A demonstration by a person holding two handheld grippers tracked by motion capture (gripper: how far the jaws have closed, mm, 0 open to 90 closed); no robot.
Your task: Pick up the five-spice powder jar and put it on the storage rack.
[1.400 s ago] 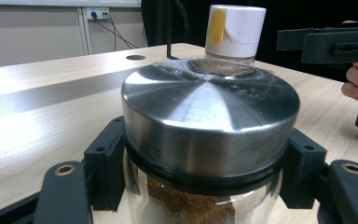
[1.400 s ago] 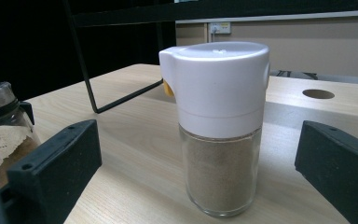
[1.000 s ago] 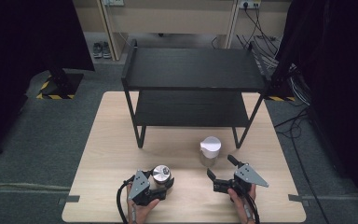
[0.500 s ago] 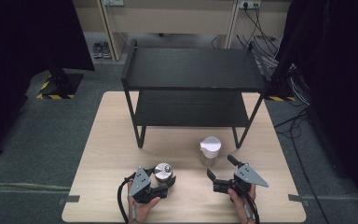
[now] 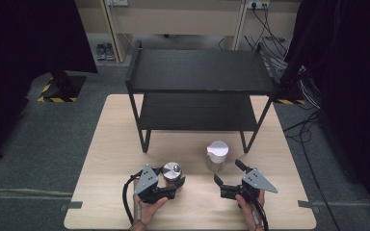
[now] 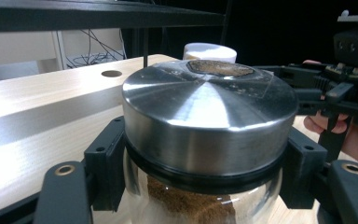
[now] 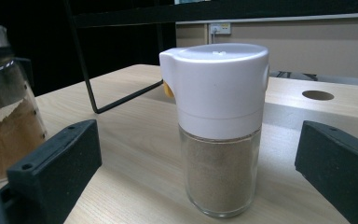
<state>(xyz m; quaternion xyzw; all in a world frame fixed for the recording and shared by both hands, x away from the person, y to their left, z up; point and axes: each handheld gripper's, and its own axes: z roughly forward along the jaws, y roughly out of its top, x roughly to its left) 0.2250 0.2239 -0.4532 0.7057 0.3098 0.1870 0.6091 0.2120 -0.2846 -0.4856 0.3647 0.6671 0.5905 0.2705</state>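
A glass jar with a steel lid (image 5: pixel 172 171) holds brown powder and stands near the table's front, left of centre. My left gripper (image 5: pixel 172 183) is shut on the jar (image 6: pixel 205 140), with both pads (image 6: pixel 106 163) pressed against the black ring under the lid. A glass shaker with a white cap (image 5: pixel 217 154) stands to the jar's right. My right gripper (image 5: pixel 227 172) sits just in front of the shaker (image 7: pixel 219 126), open. Its jaws stand wide on either side of the shaker and touch nothing.
A black two-tier metal rack (image 5: pixel 200 72) fills the table's far half, its legs just behind the jar and shaker. The wooden table (image 5: pixel 111 144) has bare room at front left and front right. In the left gripper view, the right gripper (image 6: pixel 342 88) is close by.
The steel-lidded jar sits very slightly farther up in the high view than a second ago, with the left gripper around it. The right gripper has hardly moved.
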